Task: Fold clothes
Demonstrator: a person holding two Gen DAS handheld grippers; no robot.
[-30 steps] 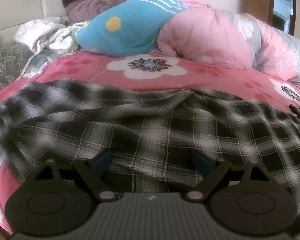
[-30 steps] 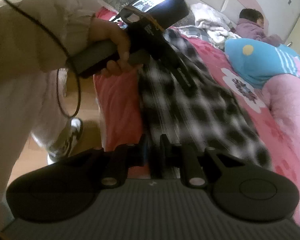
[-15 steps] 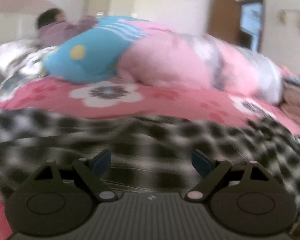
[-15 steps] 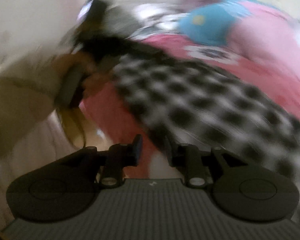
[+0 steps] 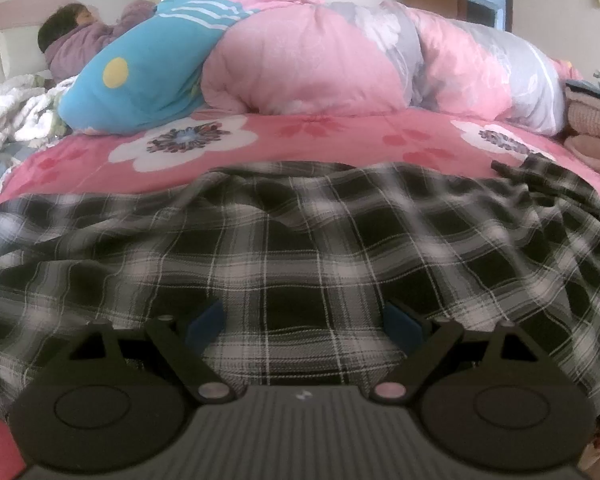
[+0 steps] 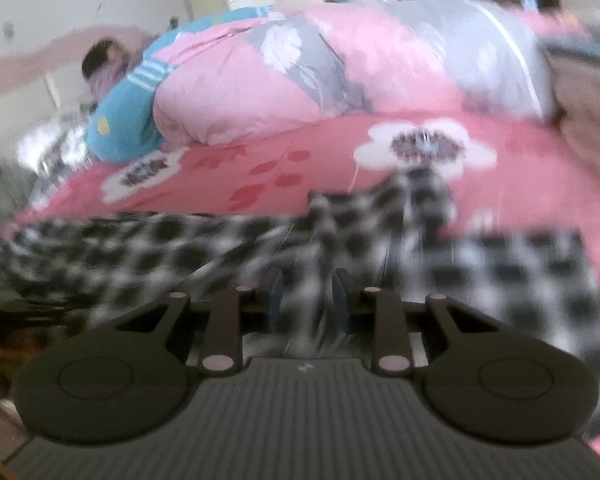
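Note:
A black-and-white plaid garment (image 5: 300,240) lies spread and wrinkled across the near side of the pink flowered bedspread (image 5: 320,136). My left gripper (image 5: 302,320) hovers low over its middle, open wide, with only flat cloth showing between its blue pads. In the blurred right wrist view the same plaid garment (image 6: 500,264) fills the foreground. My right gripper (image 6: 308,296) is over it with a narrow gap between the jaws, which are opening. Plaid cloth shows in that gap, and the pads do not look pressed on it.
A rolled pink and grey quilt (image 5: 340,64) and a blue cushion (image 5: 140,76) lie along the far side of the bed. A person (image 5: 80,40) lies at the head end by white bedding (image 5: 8,112). Folded fabric (image 5: 592,120) is stacked at the right edge.
The right gripper swung away from the person's hand and the bedside, rolled level, and its jaws parted. The left gripper slid sideways over the plaid garment and stayed open.

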